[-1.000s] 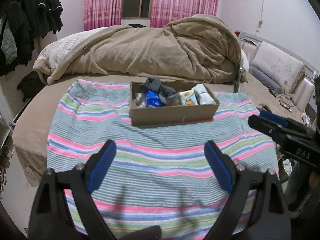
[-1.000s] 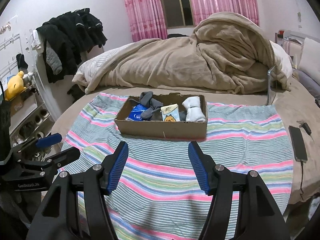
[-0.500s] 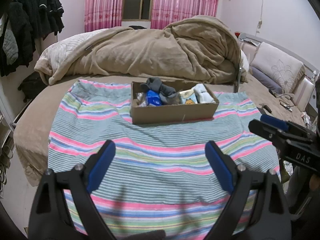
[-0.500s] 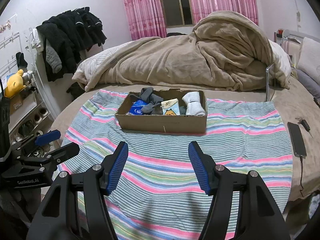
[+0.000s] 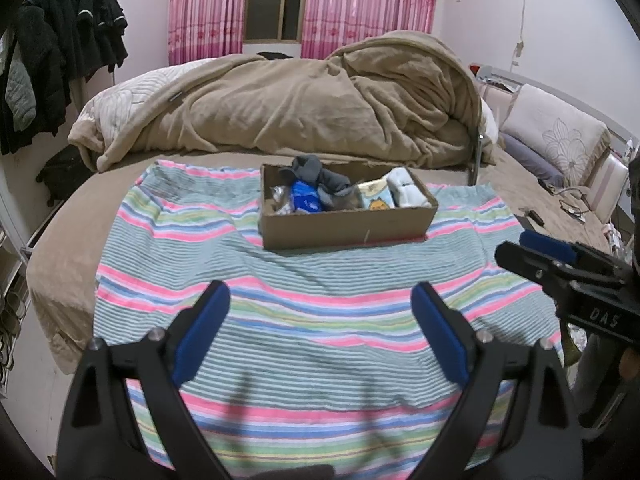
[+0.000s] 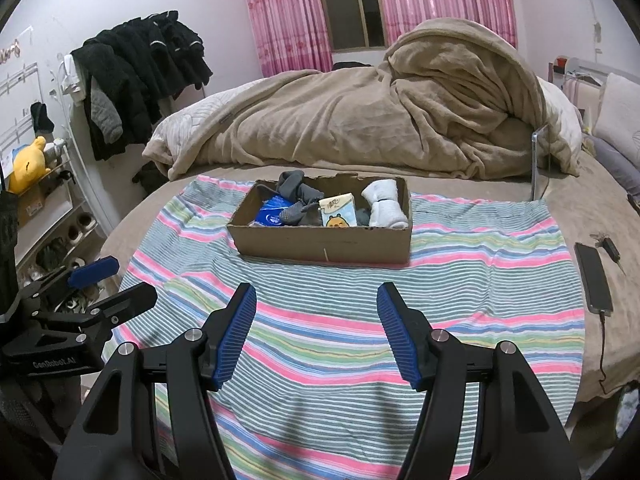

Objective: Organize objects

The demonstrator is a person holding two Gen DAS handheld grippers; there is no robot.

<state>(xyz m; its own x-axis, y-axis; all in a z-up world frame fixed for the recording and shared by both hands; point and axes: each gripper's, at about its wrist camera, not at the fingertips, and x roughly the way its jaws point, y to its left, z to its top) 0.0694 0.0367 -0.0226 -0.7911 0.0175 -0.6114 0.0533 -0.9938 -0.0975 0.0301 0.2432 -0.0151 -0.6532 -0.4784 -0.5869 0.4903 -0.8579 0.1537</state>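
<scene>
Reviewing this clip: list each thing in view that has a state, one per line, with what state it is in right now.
left gripper: open, empty, above the striped cloth.
right gripper: open, empty.
cardboard box: topless, on the cloth, holding items.
white socks: rolled, in the box.
grey socks: loosely bunched, in the box.
blue packet: lying in the box.
phone: flat on bed, cable plugged in.
blanket: heaped, unmade.

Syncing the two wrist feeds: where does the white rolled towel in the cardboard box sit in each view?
Left wrist: white rolled towel lies at the right end of the brown cardboard box, just above picture centre.
Right wrist: the towel again lies at the box's right end, slightly right of centre.
Shared landmark: the yellow cartoon-bear tissue pack directly left of the towel.
</scene>
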